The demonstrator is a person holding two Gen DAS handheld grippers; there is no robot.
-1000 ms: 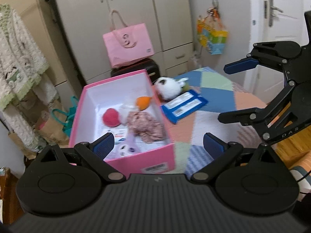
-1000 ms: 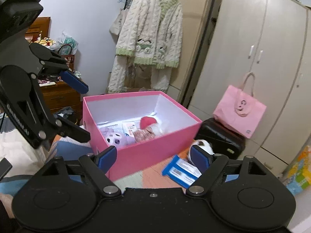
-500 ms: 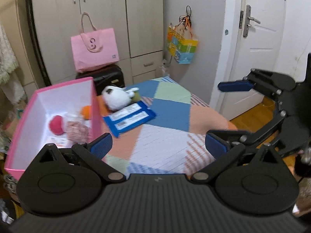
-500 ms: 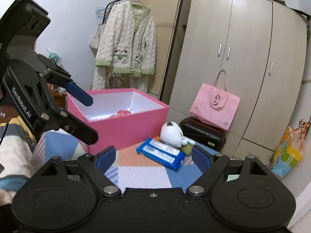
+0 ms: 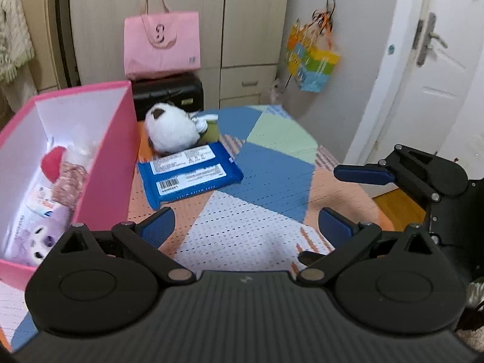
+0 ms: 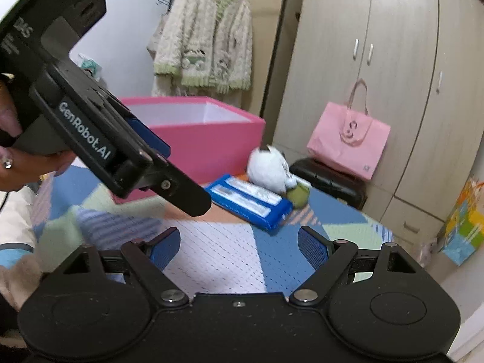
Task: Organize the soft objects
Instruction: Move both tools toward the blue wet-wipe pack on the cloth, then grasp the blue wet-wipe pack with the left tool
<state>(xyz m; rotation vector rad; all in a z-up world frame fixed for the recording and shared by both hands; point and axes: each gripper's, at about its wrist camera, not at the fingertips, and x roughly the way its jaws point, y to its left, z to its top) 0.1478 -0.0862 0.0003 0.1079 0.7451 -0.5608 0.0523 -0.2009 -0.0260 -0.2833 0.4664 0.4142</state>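
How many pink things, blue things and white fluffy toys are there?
Pink: 2, the box and the tote bag
Blue: 1, the wipes pack
White fluffy: 1, the plush toy
Total: 4

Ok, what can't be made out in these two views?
- Pink box contents: right wrist view, its near wall hides them.
- Olive-green thing: left wrist view, white plush covers most of it.
- Blue packet label: both views, print too small.
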